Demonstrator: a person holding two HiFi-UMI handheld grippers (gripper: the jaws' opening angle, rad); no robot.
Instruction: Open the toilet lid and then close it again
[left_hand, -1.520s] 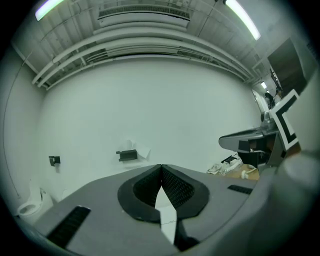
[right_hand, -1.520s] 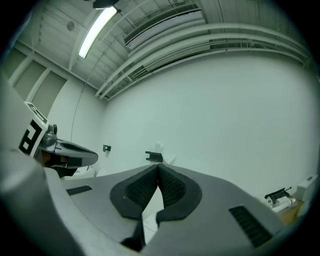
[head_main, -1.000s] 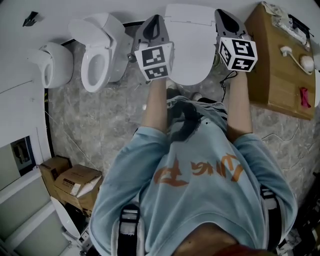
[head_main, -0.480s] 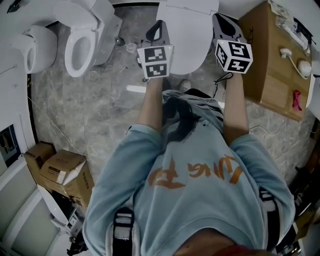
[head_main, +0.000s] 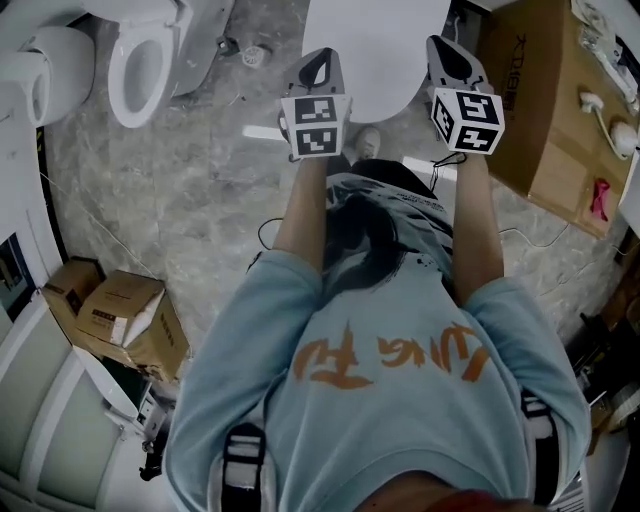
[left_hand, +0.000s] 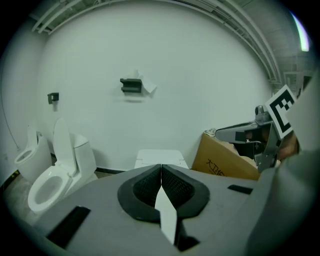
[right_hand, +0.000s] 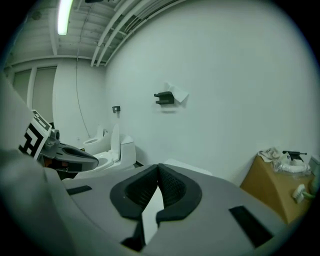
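Observation:
The white toilet (head_main: 375, 50) stands at the top centre of the head view with its lid down. My left gripper (head_main: 320, 58) hangs over the lid's left edge and my right gripper (head_main: 444, 45) over its right edge; whether they touch it I cannot tell. Both are shut and hold nothing. In the left gripper view the pads meet at the left gripper (left_hand: 160, 168), with the toilet's tank (left_hand: 159, 158) behind. The right gripper (right_hand: 157, 170) is likewise shut, with white lid (right_hand: 150, 215) showing below the pads.
A second toilet (head_main: 140, 60) with its lid up and another white fixture (head_main: 45, 55) stand to the left. A big cardboard box (head_main: 545, 110) with small items on top is close on the right. Cardboard boxes (head_main: 120, 315) lie on the floor at left. A paper holder (left_hand: 132, 86) hangs on the wall.
Both grippers have come down and tipped forward toward the closed toilet lid, staying shut. In the head view the toilet has slid toward the top of the picture.

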